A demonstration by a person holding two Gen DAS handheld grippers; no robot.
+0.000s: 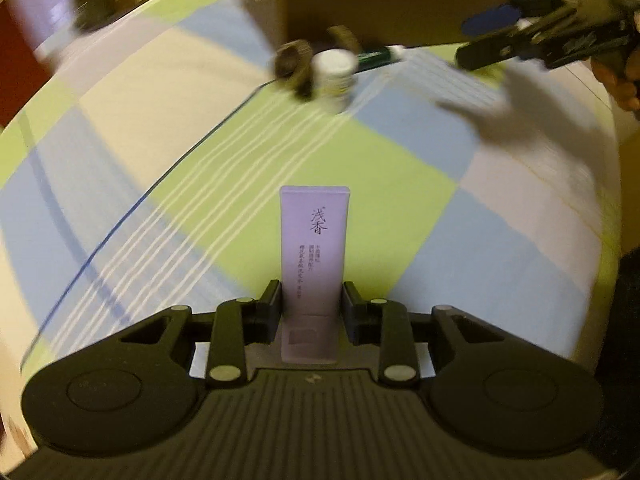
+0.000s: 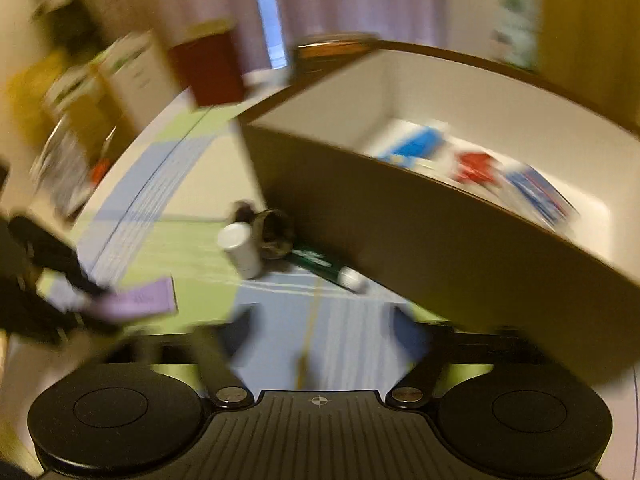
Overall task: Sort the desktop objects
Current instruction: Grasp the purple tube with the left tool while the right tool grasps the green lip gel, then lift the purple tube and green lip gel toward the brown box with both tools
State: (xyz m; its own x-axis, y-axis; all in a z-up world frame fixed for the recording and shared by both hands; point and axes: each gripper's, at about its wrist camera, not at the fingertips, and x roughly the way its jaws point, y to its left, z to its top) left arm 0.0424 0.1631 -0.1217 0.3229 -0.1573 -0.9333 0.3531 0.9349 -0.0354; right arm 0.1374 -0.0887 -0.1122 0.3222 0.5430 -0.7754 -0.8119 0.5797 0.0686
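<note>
A: Two grippers in view. The left gripper (image 1: 311,300) has its fingers closed on a purple tube (image 1: 314,248), pinched near the lower end, the tube sticking straight out ahead above the checked cloth (image 1: 400,160).

B: And the right gripper (image 2: 320,328)?

A: Fingers stand well apart, nothing between them, just cloth below. Heavy blur, though. In the left wrist view it hangs near the brown box (image 1: 400,0), blue pads showing.

B: Where are the loose things?

A: On the cloth right by the box wall: a white bottle (image 2: 240,250) lying on its side, a dark roll (image 2: 274,234) touching it, and a green marker (image 2: 326,266) with a white cap just beside the box.

B: Inside the box (image 2: 400,220)?

A: White lining; blue, red and striped items on the floor, too blurred to name.

B: Anything else?

A: A person's fingers (image 1: 624,84) at the right edge, behind the right gripper.
</note>
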